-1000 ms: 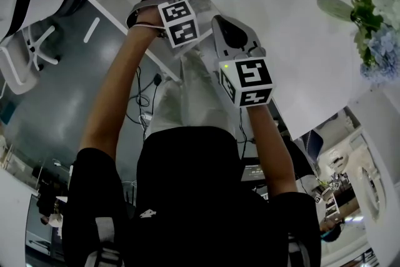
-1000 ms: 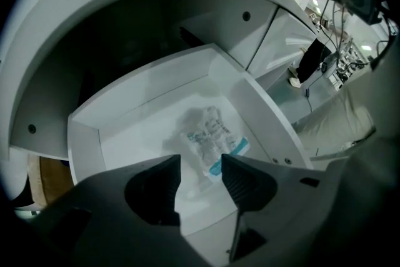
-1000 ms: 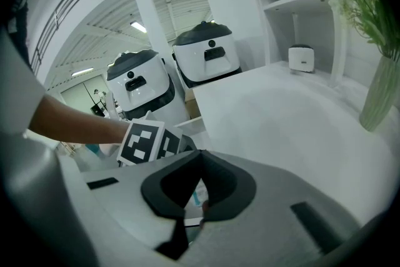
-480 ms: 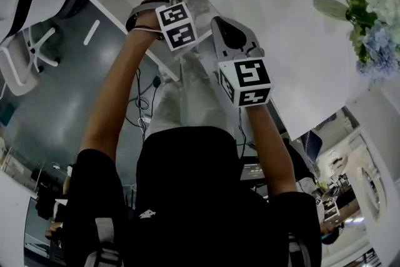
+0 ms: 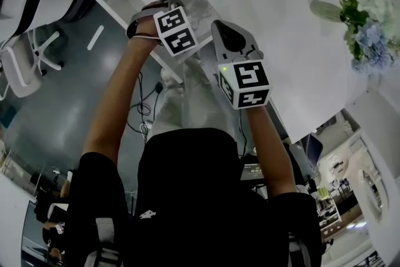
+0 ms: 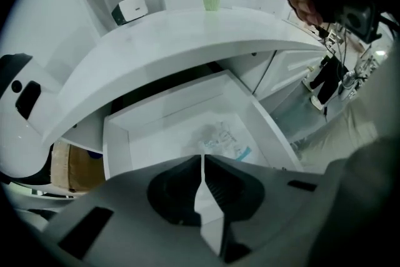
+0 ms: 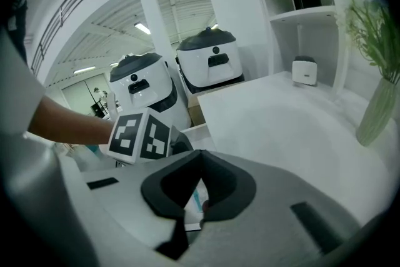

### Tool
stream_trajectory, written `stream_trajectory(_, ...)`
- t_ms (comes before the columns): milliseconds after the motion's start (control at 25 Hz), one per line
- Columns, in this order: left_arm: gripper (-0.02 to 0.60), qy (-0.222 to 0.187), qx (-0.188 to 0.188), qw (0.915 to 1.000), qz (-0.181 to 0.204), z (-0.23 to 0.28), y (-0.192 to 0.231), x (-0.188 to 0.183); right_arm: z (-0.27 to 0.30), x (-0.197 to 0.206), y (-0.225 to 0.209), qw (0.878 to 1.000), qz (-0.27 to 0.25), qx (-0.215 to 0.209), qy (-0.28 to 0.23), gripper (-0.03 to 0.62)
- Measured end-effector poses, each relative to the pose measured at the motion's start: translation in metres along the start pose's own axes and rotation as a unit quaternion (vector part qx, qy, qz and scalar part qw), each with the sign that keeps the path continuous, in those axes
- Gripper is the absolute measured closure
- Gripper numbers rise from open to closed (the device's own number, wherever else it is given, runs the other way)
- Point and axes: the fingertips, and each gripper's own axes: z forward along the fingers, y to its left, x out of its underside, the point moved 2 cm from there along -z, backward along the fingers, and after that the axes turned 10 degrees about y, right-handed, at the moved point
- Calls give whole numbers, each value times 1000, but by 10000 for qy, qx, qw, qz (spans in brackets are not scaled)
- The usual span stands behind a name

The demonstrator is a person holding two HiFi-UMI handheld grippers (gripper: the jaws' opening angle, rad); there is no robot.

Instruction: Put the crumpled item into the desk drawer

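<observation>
The left gripper [image 6: 204, 157] has just been closing; its jaws now meet on nothing, above the open desk drawer [image 6: 116, 148]. The crumpled item [image 6: 222, 137] lies inside the drawer. The right gripper [image 7: 201, 152] is closed too, over the desktop [image 7: 281, 128].

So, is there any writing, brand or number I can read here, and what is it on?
No readable text anywhere.
Crumpled clear wrapper in the open white drawer: faint print, too blurred to read.
Black-and-white patterned cubes: square codes, not words.
Small white box: dark mark, too small to read.
</observation>
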Motion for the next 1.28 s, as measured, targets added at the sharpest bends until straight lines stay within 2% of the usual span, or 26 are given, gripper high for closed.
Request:
stream_trajectory(280,565,-326,-219,9982,-451,-39,11,4,-14,-15,10,9998,-64,103,-147,599)
stream_trajectory(680,565,-852,-459,9886,-1153,-101,15,23,-41,-42,32,9983,-218,294,-445,599)
stream_trajectory(1000,565,-1298,-712,9745,-1687,-159,5,40,-70,-55,62,9960,-444,364,-679,599)
stream_trajectory(1280,565,-1879,-929,9514,-2257,-214,-13,59,-98,-59,83,9935,-570,478,-867,599)
